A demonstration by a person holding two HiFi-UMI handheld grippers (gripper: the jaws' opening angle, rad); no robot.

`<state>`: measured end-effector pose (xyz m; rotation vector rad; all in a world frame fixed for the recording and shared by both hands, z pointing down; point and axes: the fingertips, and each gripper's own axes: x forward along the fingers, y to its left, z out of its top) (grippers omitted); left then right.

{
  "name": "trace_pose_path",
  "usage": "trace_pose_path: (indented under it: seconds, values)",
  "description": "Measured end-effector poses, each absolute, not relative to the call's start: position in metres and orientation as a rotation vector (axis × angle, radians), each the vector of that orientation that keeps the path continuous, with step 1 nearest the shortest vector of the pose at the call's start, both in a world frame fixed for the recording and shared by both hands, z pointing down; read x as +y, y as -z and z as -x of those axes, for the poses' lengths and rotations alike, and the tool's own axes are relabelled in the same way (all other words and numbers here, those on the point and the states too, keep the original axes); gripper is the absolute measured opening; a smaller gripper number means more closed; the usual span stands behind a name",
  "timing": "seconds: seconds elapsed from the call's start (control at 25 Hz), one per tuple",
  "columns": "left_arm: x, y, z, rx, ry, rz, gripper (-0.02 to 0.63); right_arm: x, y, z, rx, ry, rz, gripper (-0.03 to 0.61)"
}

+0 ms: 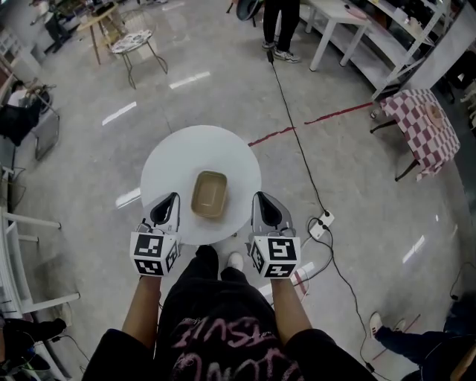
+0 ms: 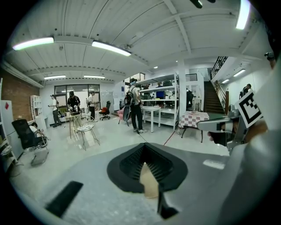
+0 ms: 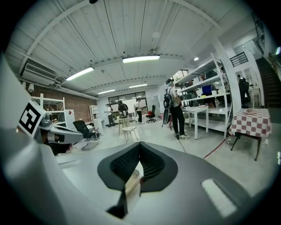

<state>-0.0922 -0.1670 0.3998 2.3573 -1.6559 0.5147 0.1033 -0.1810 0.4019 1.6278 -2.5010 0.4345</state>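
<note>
A shallow tan tray (image 1: 210, 194) lies in the middle of a small round white table (image 1: 171, 160). My left gripper (image 1: 166, 202) hovers over the table's near left edge, just left of the tray, shut and holding nothing. My right gripper (image 1: 261, 199) is level with it at the table's near right edge, just right of the tray, also shut and holding nothing. In the left gripper view the jaws (image 2: 143, 146) meet at their tips, and a sliver of the tan tray (image 2: 148, 182) shows through the hollow between the pads. The right gripper view has the same closed jaws (image 3: 139, 145) and a sliver of tray (image 3: 131, 184).
A black cable (image 1: 297, 141) runs across the floor to a power strip (image 1: 325, 220) right of the table. A checkered table (image 1: 424, 126) stands at far right, white benches (image 1: 349, 22) at the back, a wire stool (image 1: 134, 45) at back left. A person (image 1: 279, 30) stands beyond.
</note>
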Motion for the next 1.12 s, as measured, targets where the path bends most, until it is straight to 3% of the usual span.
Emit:
trace_pose_path:
  seconds: [1.12]
  values:
    - [-0.227,-0.472,0.103,-1.493,-0.567,-2.33,-0.002,-0.226,-0.472,-0.075,-2.368,-0.529,-1.591,0.006]
